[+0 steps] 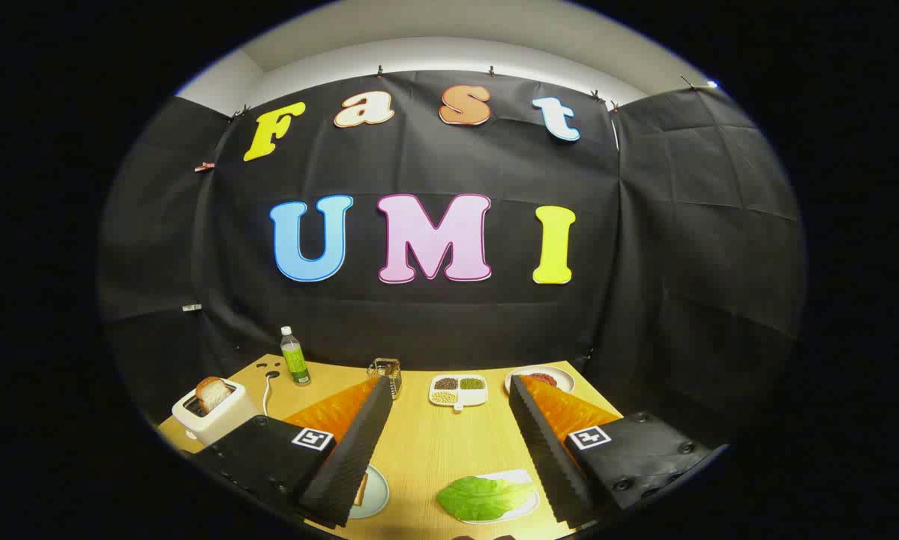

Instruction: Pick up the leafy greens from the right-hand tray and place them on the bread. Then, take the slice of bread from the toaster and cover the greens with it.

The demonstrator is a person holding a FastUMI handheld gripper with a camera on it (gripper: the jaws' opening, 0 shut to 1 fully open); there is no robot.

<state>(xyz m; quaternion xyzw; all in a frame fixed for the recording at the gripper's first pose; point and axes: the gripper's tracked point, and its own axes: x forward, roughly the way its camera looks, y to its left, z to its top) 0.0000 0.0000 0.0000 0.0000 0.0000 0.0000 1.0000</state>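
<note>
My gripper (449, 442) hovers open above the wooden table, nothing between its two black-padded fingers (355, 442). A green lettuce leaf (479, 496) lies on a white tray (522, 508) low between the fingers, close to the right finger. A pale plate (370, 495) sits by the left finger's base, with a sliver of bread (361, 489) showing at the finger's edge; most of it is hidden. Off to the left beyond the left finger stands a white toaster (213, 420) with a slice of bread (211, 394) sticking up from its slot.
A green bottle (295, 358) stands at the table's back left, a metal grater (386, 373) behind the left fingertip. A white divided dish of grains (458, 391) sits at the back middle, and a plate with a dark patty (539, 379) is behind the right fingertip.
</note>
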